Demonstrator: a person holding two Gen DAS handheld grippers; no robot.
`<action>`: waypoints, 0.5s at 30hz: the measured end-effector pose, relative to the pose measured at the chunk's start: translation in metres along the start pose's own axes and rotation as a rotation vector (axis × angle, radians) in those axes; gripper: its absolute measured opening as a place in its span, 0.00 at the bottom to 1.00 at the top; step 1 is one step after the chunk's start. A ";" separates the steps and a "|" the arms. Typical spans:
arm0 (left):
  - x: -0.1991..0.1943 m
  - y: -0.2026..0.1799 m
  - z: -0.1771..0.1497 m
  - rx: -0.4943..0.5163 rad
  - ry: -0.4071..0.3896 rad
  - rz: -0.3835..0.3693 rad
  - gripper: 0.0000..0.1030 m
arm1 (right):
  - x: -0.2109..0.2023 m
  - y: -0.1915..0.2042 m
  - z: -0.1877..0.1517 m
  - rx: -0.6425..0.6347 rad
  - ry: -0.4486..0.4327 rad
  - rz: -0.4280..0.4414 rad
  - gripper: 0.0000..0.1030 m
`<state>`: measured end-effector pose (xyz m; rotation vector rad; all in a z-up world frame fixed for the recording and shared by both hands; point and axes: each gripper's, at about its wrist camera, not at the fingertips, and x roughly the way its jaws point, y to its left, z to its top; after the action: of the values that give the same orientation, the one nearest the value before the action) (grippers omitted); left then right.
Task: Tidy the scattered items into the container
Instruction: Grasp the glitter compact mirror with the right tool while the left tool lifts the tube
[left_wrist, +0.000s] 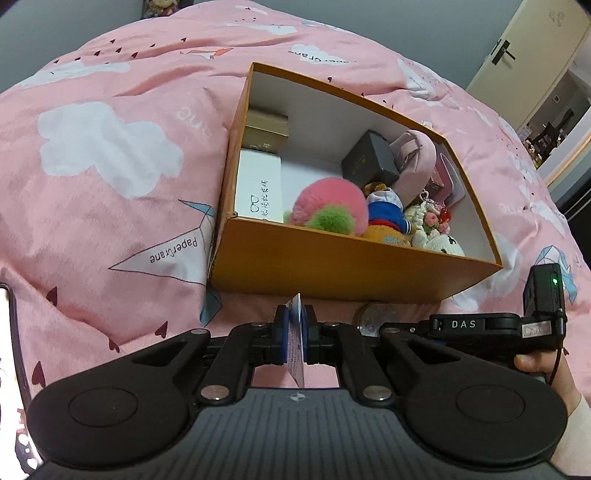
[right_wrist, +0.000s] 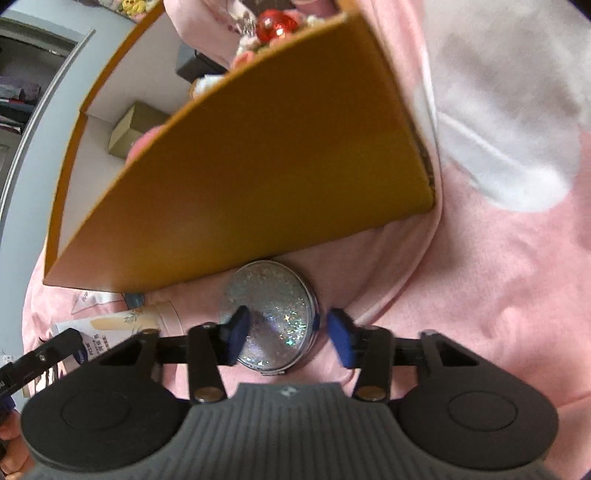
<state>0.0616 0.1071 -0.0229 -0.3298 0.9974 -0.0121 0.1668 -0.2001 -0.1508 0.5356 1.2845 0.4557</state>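
An orange cardboard box (left_wrist: 332, 266) lies on the pink bedspread and holds plush toys, small boxes and a pink pouch. My left gripper (left_wrist: 294, 332) is shut on a thin white and blue packet (left_wrist: 295, 350), held on edge just in front of the box's near wall. A round glittery compact (right_wrist: 267, 319) lies on the bedspread against the box's outer wall (right_wrist: 258, 166); it also shows in the left wrist view (left_wrist: 369, 317). My right gripper (right_wrist: 284, 332) is open, its blue pads (right_wrist: 341, 341) on either side of the compact, not closed on it.
The pink quilt (left_wrist: 110, 166) with cloud prints covers the bed. A cream tube (right_wrist: 136, 321) lies left of the compact. The right gripper's body (left_wrist: 480, 326) sits right of my left gripper. A door (left_wrist: 535, 55) stands at the far right.
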 end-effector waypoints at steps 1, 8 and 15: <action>-0.001 0.000 0.000 0.000 0.001 -0.001 0.07 | -0.003 0.001 -0.001 0.000 -0.007 0.000 0.34; -0.003 0.003 -0.002 -0.022 0.013 -0.024 0.07 | -0.028 0.034 -0.013 -0.103 -0.062 0.044 0.22; 0.001 0.003 -0.003 -0.021 0.013 -0.004 0.07 | -0.006 0.055 -0.009 -0.172 -0.042 0.026 0.19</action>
<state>0.0595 0.1093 -0.0257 -0.3517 1.0104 -0.0075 0.1558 -0.1589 -0.1144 0.4159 1.1872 0.5682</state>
